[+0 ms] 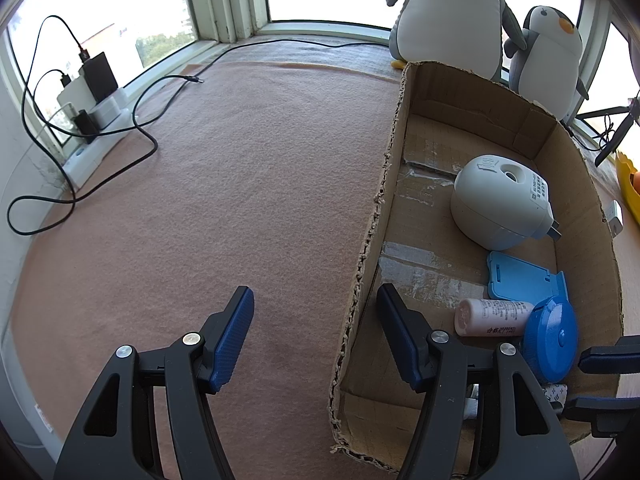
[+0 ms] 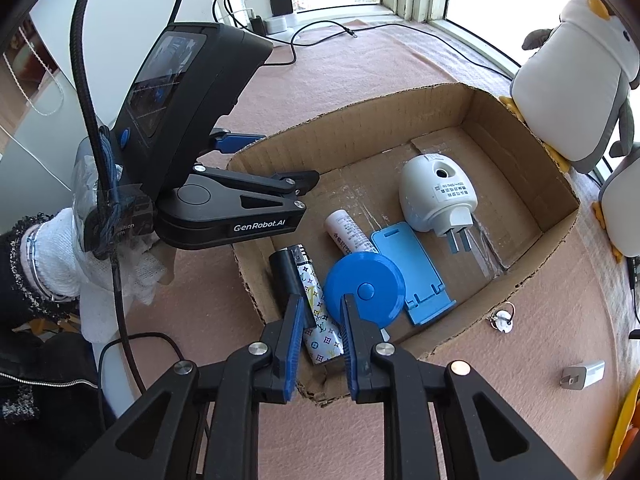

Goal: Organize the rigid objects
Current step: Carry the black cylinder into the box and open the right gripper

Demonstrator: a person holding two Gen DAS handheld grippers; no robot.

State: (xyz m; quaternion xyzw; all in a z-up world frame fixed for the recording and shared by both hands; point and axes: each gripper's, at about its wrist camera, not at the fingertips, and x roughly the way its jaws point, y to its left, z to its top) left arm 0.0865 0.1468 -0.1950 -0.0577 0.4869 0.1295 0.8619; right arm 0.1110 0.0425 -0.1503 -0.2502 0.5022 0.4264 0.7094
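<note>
The right tool (image 2: 320,340) hangs over the near wall of the cardboard box (image 2: 360,120), its jaws partly parted with the patterned lighter (image 2: 316,320) lying in the gap between them; whether the pads actually press on it I cannot tell, so it may be either just let go or about to be taken. The lighter lies flat on the box floor in the near-left corner, its long axis running from the near wall away toward the far-left, black cap end pointing away from the tool. Its right side sits just beside or under the round blue tape measure (image 2: 364,290), which in turn overlaps the blue phone stand (image 2: 416,272); the small white tube (image 2: 348,232) lies just beyond, and the white plug-in device (image 2: 436,196) rests on its side with prongs toward the near-right. The main risk, as I judge it, is crowding: lifting or closing the right tool could drag the lighter against the tape measure and shove that stack, or a finger could catch the ragged cardboard edge and tip the box. The left tool (image 1: 316,336) is wide open and empty, straddling the box's left wall, one finger over the pink-covered counter (image 1: 240,180) and one inside; a careless sweep would bend that wall. A white charger (image 2: 582,376) and a small metal ring (image 2: 502,318) are outside on the counter.
</note>
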